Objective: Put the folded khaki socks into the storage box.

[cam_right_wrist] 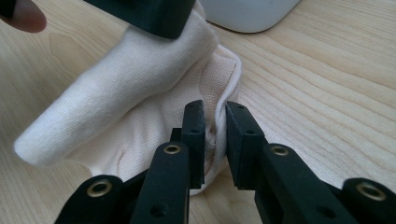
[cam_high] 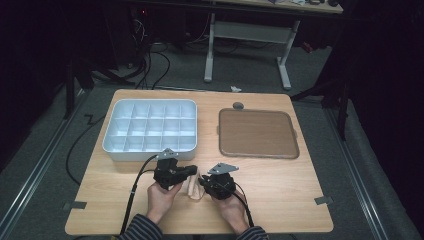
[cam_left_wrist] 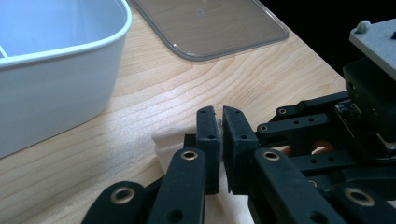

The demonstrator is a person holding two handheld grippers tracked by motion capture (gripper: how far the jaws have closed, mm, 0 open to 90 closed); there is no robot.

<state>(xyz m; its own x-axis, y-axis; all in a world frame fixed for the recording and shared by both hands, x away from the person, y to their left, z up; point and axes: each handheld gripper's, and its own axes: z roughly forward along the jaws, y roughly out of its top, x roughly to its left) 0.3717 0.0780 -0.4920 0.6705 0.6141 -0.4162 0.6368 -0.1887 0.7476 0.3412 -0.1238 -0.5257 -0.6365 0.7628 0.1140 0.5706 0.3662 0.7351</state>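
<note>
While both tongs pinch it, cream cloth lies half-hidden.

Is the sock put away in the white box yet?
Not yet. The cream sock lies on the table in front of the white divided box, whose clear lid is already off. Both tools, left tool and right tool, are pinching the sock. Lifting it in is left.

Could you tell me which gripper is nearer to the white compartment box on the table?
Left. The left gripper sits just in front of the white compartment box, below its near wall, while the right gripper is farther toward the table's middle, both meeting at the cream cloth.
</note>
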